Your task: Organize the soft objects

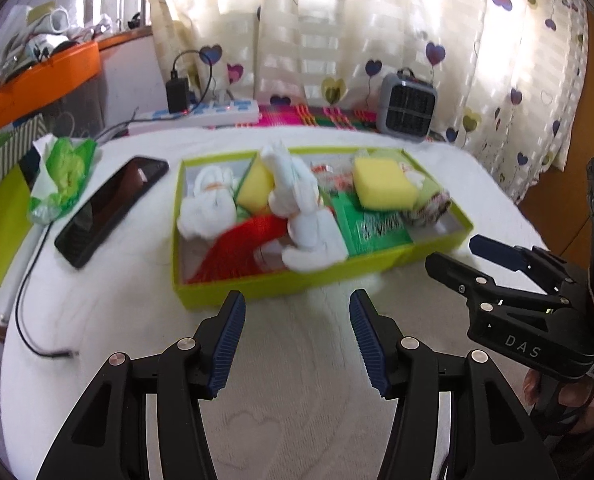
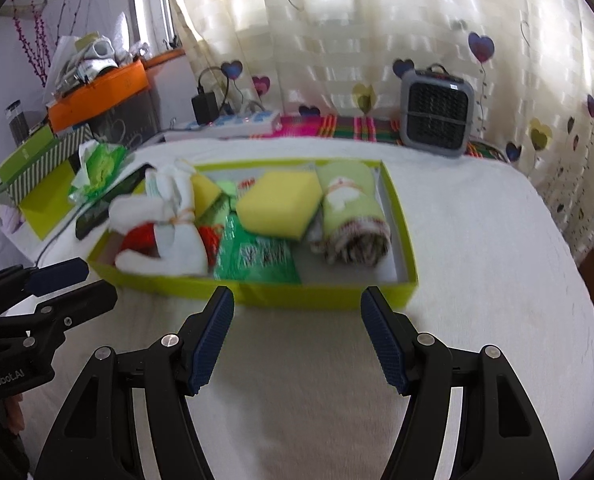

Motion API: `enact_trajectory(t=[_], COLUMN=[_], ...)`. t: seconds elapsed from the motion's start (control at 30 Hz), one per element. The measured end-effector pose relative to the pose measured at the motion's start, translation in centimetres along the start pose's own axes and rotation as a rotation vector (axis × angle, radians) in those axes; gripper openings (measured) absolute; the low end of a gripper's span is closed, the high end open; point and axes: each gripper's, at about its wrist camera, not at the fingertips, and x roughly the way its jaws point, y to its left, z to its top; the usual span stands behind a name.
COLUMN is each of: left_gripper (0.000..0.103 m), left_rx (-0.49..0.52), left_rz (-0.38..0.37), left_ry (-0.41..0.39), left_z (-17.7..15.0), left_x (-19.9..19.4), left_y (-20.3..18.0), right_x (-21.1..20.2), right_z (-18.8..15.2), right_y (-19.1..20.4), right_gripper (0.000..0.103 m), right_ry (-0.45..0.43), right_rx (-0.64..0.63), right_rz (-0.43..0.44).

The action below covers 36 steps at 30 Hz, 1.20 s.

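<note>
The soft objects sit together in a shallow lime-green box (image 2: pixel 401 216) on the white cloth (image 1: pixel 297 380) that covers my table, straight ahead of both my grippers. Behind it runs a cream curtain (image 1: pixel 377 32) printed with hearts. On the cloth at the back stand a small grey heater (image 2: pixel 437 114) to the right and a white power strip (image 1: pixel 201 114) to the left.

Inside the box, the rolled green towel (image 2: pixel 351 210) lies along the right end, its patterned edge facing me. Beside it a yellow sponge (image 2: pixel 279 208) rests tilted on a green printed packet (image 2: pixel 257 256). A white plush toy (image 1: pixel 303 208) sprawls across the middle, lying over a red tasselled piece (image 1: pixel 241 248); a second yellow sponge (image 1: pixel 255 186) leans behind it, and another white plush (image 1: pixel 209 208) fills the left end.

Left of the box, apart from it, a dark phone (image 1: pixel 111 208) lies flat on the cloth, and just beyond it a crumpled green-and-white wrapper (image 1: pixel 63 176). A cable (image 1: pixel 27 312) trails off the table's left edge.

My left gripper (image 1: pixel 297 344) hovers over bare cloth just short of the box's near wall, its blue-padded fingers spread wide with nothing between them. My right gripper (image 2: pixel 297 336) is likewise spread wide and empty, near the same wall further right. From the left camera I see it beside me, close to the box's right corner, not touching it.
</note>
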Motion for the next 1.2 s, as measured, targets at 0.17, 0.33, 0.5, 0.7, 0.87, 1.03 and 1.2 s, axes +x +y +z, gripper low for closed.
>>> enact_trajectory(t=[0.17,0.33,0.5,0.7,0.87,1.03,1.2], left_gripper=[0.054,0.054,0.054,0.054,0.054,0.055,0.056], left_rx=[0.002,0.001,0.001,0.011,0.014,0.021,0.018], left_rz=[0.0,0.017,0.031,0.052,0.069,0.094,0.113], left_ry=[0.046,0.08,0.095,0.094,0.086,0.079,0.071], left_z=[-1.7,-2.9,-3.7,-4.1,-4.2,-4.4,-4.5], left_x=[0.6,1.2,1.6,1.9,2.0,2.1,2.2], left_y=[-0.6,-1.1,-1.3,-1.6,-1.9,-2.3,-2.5], right_x=[0.0,-0.1,-0.2,-0.3,-0.3,-0.4,-0.5], right_z=[-1.4,-2.6,-3.4,-4.0,-4.4,-4.7,-5.0], right_y=[0.2,0.5,0.2,-0.2,-0.4,-0.7,-0.6], right_gripper=[0.067,0.067,0.067,0.067,0.067,0.067,0.067], right_ry=[0.033,0.065,0.083,0.099,0.119,0.134,0.141], right_rx=[-0.016,-0.037,-0.028,-0.012,-0.005,0.005,-0.003], right_rz=[0.006,-0.013,-0.042,-0.069,-0.087,-0.097,-0.106])
